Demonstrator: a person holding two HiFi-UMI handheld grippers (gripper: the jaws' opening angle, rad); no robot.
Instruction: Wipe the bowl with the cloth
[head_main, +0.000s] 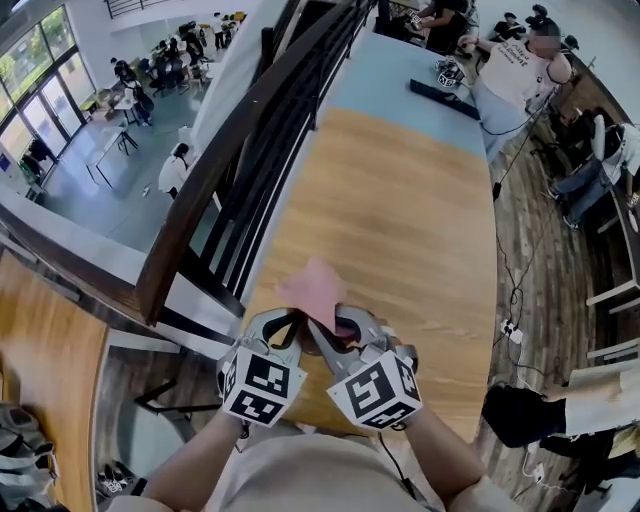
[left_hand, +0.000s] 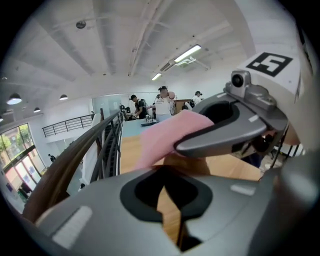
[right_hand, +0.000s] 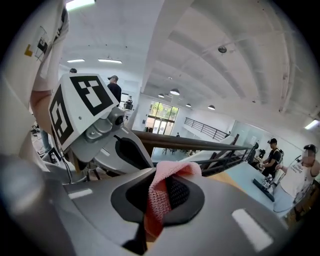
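Observation:
No bowl shows in any view. A pink knitted cloth hangs above the near end of the wooden table. My right gripper is shut on it; in the right gripper view the cloth is pinched between my right gripper's jaws and bunches out past their tips. My left gripper sits close beside it on the left, shut with nothing between its jaws. In the left gripper view my left gripper is below, and the cloth hangs from the right gripper just ahead.
The long wooden table stretches away, with a blue-grey section at its far end bearing a black bar-like object. A dark railing runs along the left, over a lower floor. People stand at the far end. Cables lie on the floor at the right.

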